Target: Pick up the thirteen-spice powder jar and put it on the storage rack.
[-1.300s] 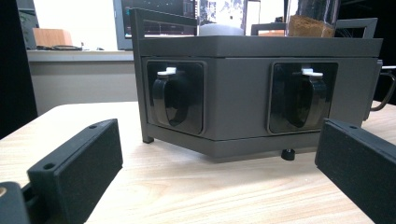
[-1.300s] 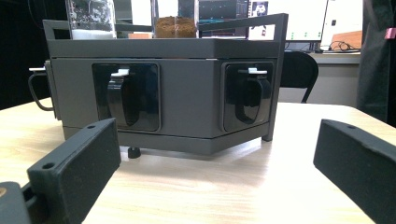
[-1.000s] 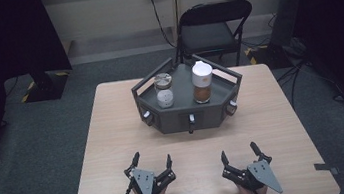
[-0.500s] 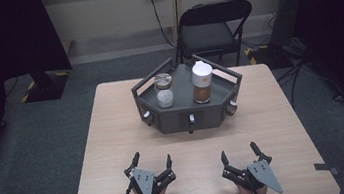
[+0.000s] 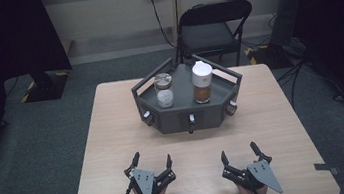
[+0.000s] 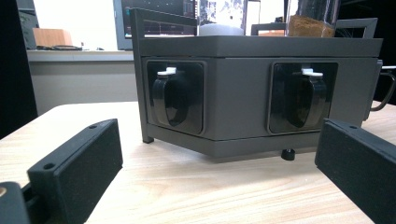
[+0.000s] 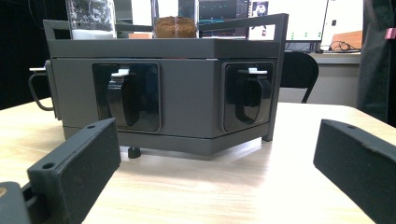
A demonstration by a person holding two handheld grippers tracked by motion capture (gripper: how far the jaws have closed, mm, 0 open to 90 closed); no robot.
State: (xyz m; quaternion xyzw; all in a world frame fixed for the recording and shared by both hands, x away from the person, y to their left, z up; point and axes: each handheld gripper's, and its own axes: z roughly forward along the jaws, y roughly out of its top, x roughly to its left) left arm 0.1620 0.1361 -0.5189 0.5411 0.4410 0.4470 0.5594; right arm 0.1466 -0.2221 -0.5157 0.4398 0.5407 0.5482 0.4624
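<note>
Resting both grippers on the table (image 5: 114, 135) near the person's edge, jaws spread wide, nothing held. Left gripper (image 5: 151, 163) and right gripper (image 5: 240, 154) sit side by side, well apart from each other, both aimed forward at the grey hexagonal rack (image 5: 190, 115). Looks like a neutral start pose: symmetric, jaws pre-spread so either side can go in without extra motion.

Rack sits mid-table, toward the far side, well apart from both grippers. On its top tray: a glass jar with white contents (image 5: 164, 91) at left, a taller white-capped jar with brown contents (image 5: 202, 82) at right, standing upright, apart from each other. Raised rails around the tray likely keep them from sliding off.

Rack's side faces carry recessed black handles with white tabs (image 6: 177, 95) (image 7: 126, 95); each gripper view looks straight at two of them, so the faces angle toward each hand. Can't tell yet whether jars or handles are the target. Folding chair (image 5: 211, 26) beyond the table, not involved.
</note>
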